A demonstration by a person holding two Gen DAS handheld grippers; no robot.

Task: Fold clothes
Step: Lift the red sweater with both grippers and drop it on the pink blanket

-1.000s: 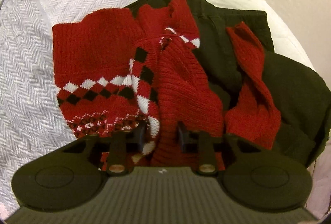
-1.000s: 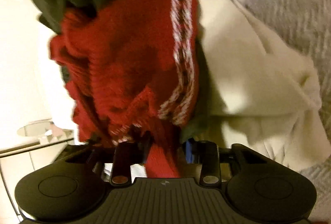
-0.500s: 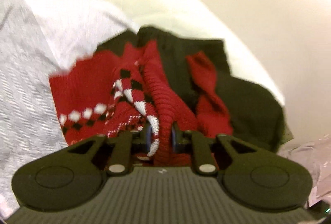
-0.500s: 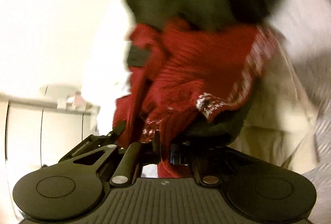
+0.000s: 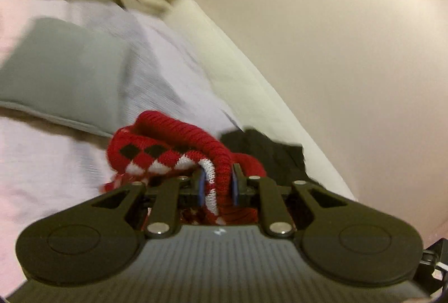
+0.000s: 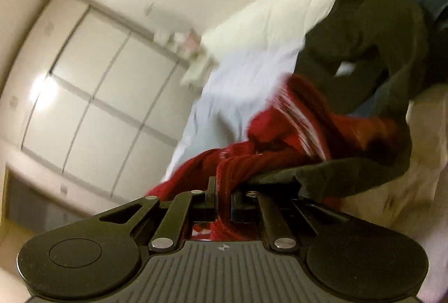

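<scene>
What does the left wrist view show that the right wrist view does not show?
Only the left wrist view shows the grey pillow on the bed and the sweater's black and white diamond pattern.

Only the right wrist view shows the white closet doors and a dark garment's edge draped over the right gripper.

Both show the red knit sweater clamped in a gripper, the left gripper included, and the dark garment.

The knit sweater (image 5: 173, 151) in my left tool (image 5: 217, 185) is deep red with a band of black and white diamonds, and my right tool (image 6: 224, 199), black like the left, shows its plain red ribbing. Beyond it on the right lies a dark green garment (image 6: 364, 51). The bed (image 5: 173, 73) is pale lilac-white with a grey-green pillow (image 5: 61, 73) at far left, and the wardrobe (image 6: 92, 95) is cream.
</scene>
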